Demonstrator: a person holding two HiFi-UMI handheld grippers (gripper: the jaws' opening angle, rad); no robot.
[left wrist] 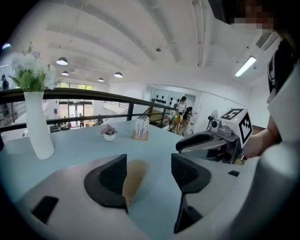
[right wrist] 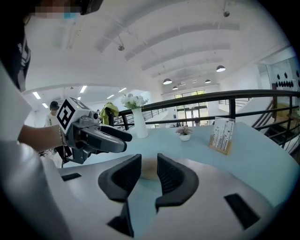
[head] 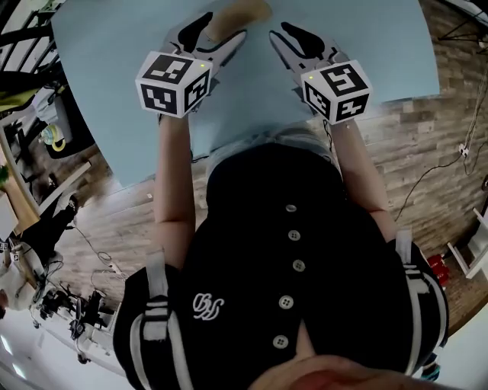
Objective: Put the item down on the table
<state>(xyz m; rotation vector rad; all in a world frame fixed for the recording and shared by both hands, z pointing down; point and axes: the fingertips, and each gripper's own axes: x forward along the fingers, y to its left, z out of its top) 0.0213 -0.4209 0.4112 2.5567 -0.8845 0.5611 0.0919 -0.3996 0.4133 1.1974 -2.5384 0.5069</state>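
A tall white vase (left wrist: 37, 126) holding pale flowers (left wrist: 29, 70) stands towards the left edge of the light blue table (head: 114, 76). Nearer the far edge, a small white pot (left wrist: 109, 135) holds a little plant, beside a wooden stand of cards (left wrist: 140, 129). Only the gripper views show these three and the dark railing (left wrist: 93, 96) behind them. The head view takes in only the near part of the table, its near edge hidden behind the person's black buttoned top (head: 293, 259). The tan item (head: 240, 11) lies flat on the table ahead of both grippers. It is cut off by the top of the head view and partly covered by a jaw in each gripper view, so its shape is hard to make out. The left gripper (left wrist: 148, 164) has its jaws fairly wide apart, clamping nothing. The right gripper (right wrist: 149, 164) shows a narrow gap, also empty, with the item beyond it.
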